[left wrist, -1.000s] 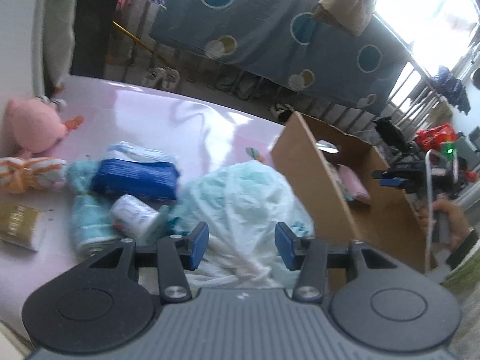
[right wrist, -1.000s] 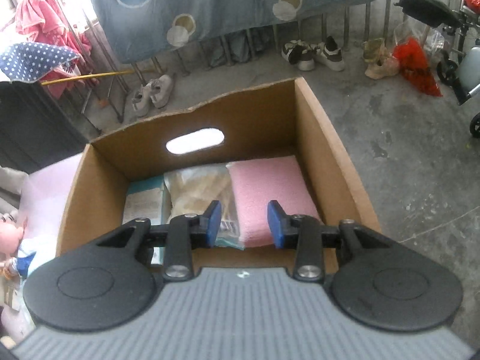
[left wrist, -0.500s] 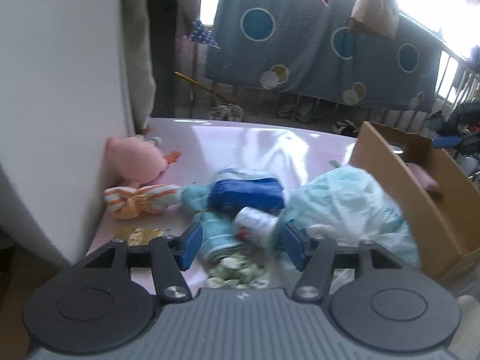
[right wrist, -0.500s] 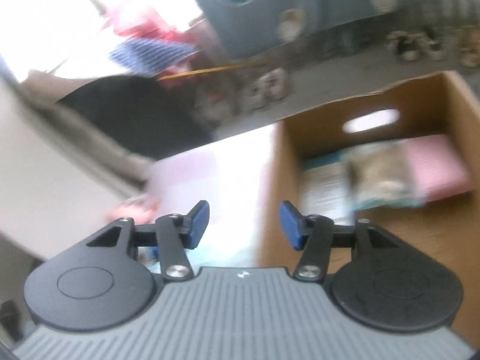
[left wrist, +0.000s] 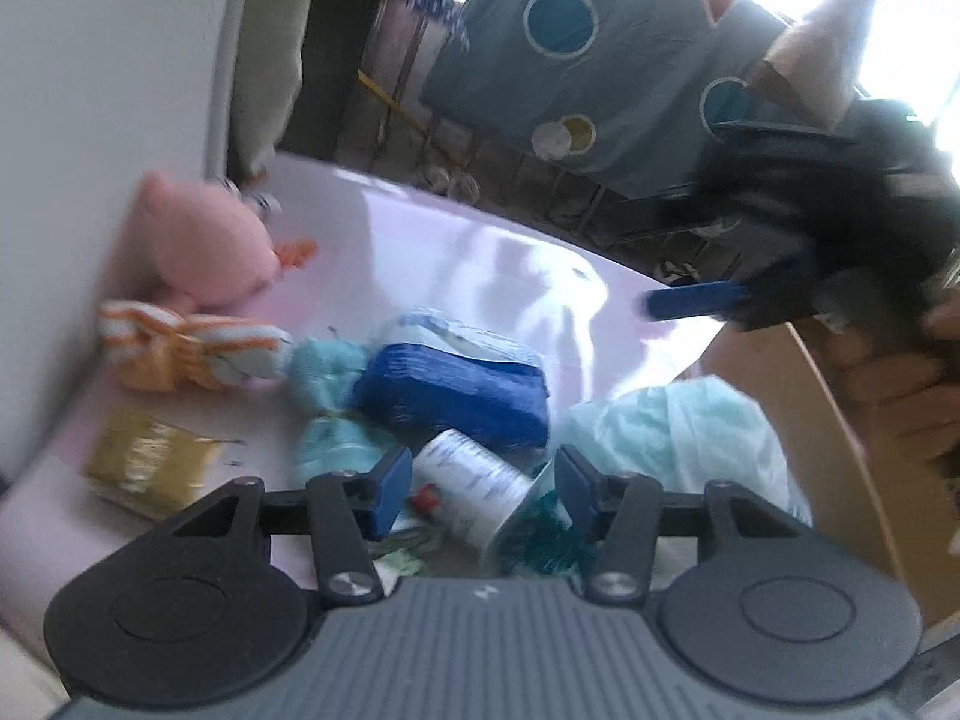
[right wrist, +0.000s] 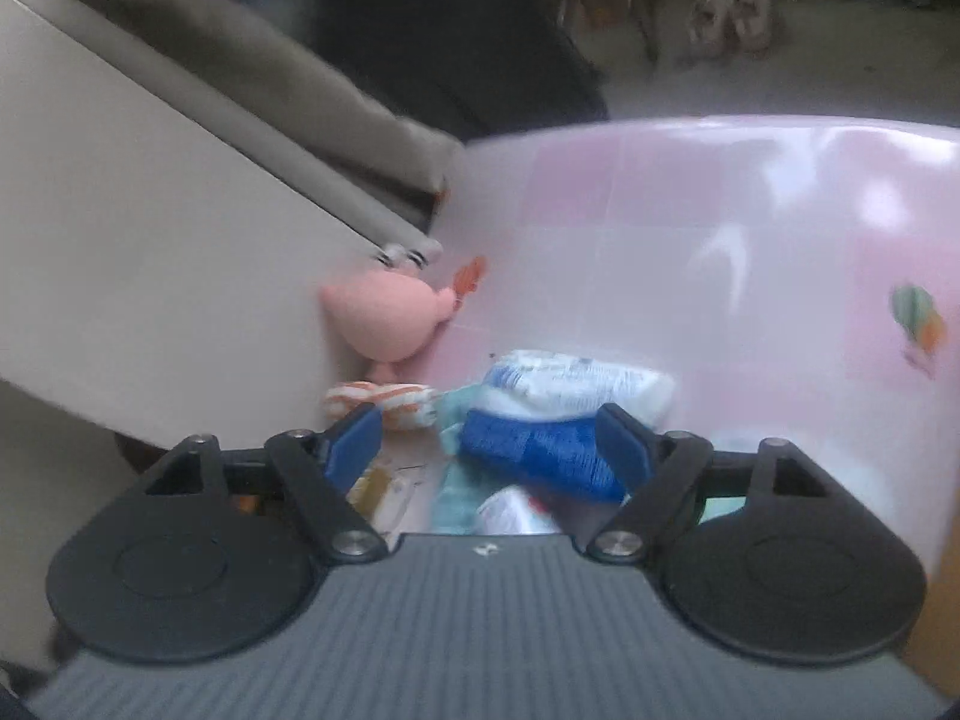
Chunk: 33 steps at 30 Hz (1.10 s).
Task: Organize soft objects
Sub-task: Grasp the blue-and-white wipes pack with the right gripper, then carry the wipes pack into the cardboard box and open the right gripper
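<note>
- Left gripper [left wrist: 483, 492]: black two-finger tool with blue pads, lower centre of the left wrist view. Jaws spread apart, holding nothing.
- Between those pads, low in the frame, lies a white cylindrical roll with printed wrapper [left wrist: 471, 495], tilted, touching the pile behind it.
- Just above the roll: a dark blue folded cloth bundle [left wrist: 450, 396], lying on a pale blue-and-white printed soft pack [left wrist: 456, 339].
- Left of the bundle: a teal knitted soft item [left wrist: 330, 372]; further left, an orange-and-white striped plush toy [left wrist: 186, 342].
- Upper left of the pile: a pink round plush toy [left wrist: 198, 252], against the pale wall.
- Lower left: a flat gold-coloured packet [left wrist: 144, 459], apart from the pile.
- Right of centre: a crumpled pale green plastic bag [left wrist: 690, 438], just beside the brown cardboard box wall [left wrist: 798, 432].
- All rest on the glossy pink table [left wrist: 450, 252].
- Right gripper [right wrist: 489, 450]: lower centre of the right wrist view, jaws spread wide and empty, hovering over the dark blue bundle [right wrist: 540, 450]. It also appears, blurred, at upper right of the left wrist view [left wrist: 696, 303].
- Beyond it: the printed soft pack [right wrist: 576, 381], the striped plush [right wrist: 384, 399] and the pink plush [right wrist: 384, 321] at centre left.
</note>
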Available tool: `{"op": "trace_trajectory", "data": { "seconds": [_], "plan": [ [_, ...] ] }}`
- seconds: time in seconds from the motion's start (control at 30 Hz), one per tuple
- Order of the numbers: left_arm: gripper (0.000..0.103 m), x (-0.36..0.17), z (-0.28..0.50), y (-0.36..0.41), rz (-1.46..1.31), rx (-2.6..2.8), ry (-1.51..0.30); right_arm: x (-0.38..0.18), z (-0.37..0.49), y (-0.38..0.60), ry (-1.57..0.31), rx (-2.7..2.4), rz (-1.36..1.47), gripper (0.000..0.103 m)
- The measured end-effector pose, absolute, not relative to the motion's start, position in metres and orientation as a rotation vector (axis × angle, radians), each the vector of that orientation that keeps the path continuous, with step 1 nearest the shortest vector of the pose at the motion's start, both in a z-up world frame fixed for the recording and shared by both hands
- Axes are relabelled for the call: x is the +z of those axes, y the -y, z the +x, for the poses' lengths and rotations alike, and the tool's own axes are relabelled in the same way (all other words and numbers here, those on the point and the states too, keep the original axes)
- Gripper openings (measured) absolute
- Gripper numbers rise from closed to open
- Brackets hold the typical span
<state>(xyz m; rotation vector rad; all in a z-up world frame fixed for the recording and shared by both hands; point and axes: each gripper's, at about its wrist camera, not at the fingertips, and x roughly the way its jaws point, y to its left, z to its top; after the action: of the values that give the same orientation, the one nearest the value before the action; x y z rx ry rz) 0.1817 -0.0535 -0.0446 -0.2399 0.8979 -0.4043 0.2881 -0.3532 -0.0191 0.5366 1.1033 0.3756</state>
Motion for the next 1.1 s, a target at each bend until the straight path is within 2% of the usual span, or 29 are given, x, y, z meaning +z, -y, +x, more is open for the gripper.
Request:
{"op": "trace_trajectory", "data": {
  "seconds": [0.23, 0.47, 0.63, 0.8, 0.9, 1.1],
  "plan": [
    [0.053, -0.079, 0.24, 0.068, -0.33, -0.392, -1.025, -0.095, 0.36, 0.337, -1.19, 0.318, 0.484, 0.079],
    [0.053, -0.101, 0.267, 0.083, -0.31, -0.416, -1.115, -0.137, 0.371, 0.333, -1.289, 0.346, 0.485, 0.079],
    [0.054, -0.112, 0.278, 0.086, -0.309, -0.392, -1.15, -0.138, 0.369, 0.338, -1.346, 0.384, 0.527, 0.077],
    [0.056, -0.119, 0.286, 0.086, -0.359, -0.379, -1.17, -0.138, 0.367, 0.334, -1.34, 0.394, 0.524, 0.065],
    [0.055, -0.112, 0.286, 0.09, -0.338, -0.357, -1.147, -0.133, 0.364, 0.332, -1.316, 0.392, 0.531, 0.058],
    [0.054, -0.082, 0.283, 0.084, -0.322, -0.326, -1.043, -0.103, 0.358, 0.335, -1.222, 0.429, 0.564, 0.054]
  ]
}}
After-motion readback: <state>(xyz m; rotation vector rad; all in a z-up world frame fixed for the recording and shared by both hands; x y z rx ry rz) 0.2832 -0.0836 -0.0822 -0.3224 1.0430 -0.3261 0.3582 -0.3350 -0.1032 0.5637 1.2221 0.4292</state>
